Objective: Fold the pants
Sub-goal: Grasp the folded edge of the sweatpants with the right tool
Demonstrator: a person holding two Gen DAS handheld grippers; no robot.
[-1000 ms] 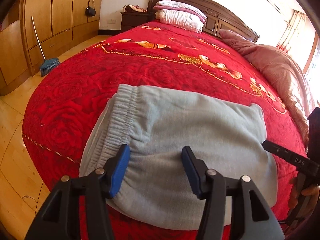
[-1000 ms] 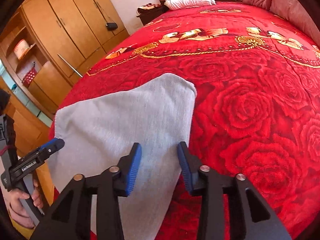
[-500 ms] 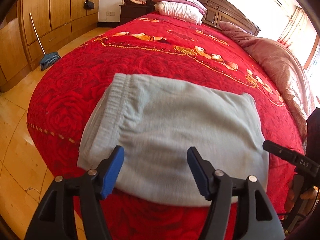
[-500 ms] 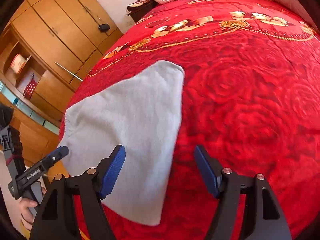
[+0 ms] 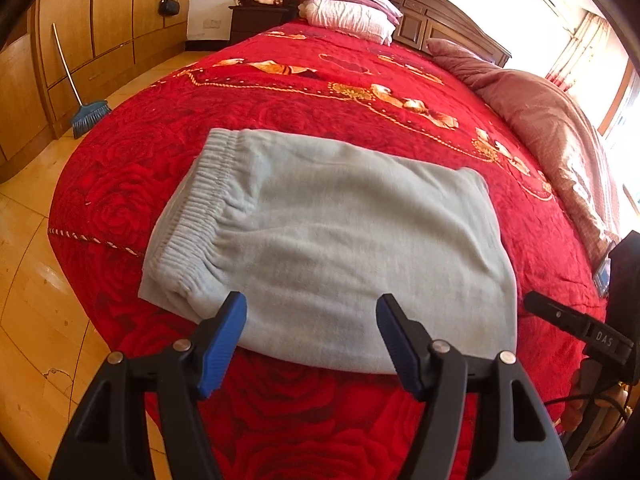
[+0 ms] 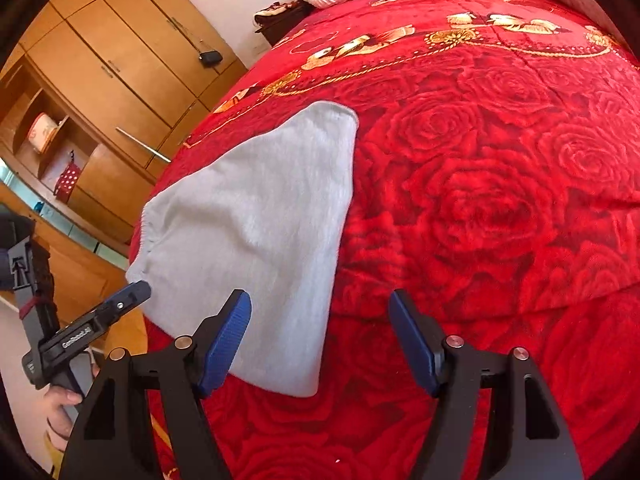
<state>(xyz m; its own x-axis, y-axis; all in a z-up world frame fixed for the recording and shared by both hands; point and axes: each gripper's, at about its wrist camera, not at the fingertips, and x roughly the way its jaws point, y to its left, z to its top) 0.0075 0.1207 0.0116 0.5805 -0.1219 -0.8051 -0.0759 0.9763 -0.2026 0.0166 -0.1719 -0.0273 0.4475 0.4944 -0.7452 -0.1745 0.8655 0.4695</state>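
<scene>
The light grey pants (image 5: 332,236) lie folded into a flat rectangle on the red bedspread (image 5: 320,92) near the foot edge, with the elastic waistband (image 5: 192,208) at the left. My left gripper (image 5: 310,340) is open and empty, just short of the near edge of the pants. My right gripper (image 6: 320,340) is open and empty, above the pants' (image 6: 260,232) near right corner. The left gripper also shows at the left of the right wrist view (image 6: 132,296), beside the waistband end.
The bed carries pillows (image 5: 348,12) at the headboard and a pink quilt (image 5: 552,120) along the right side. A broom (image 5: 86,112) leans on the wooden wardrobe (image 5: 100,20). Wooden floor (image 5: 32,300) lies to the left of the bed.
Both grippers have pulled back off the pants toward the foot of the bed. The right gripper has opened wider. The pants lie still.
</scene>
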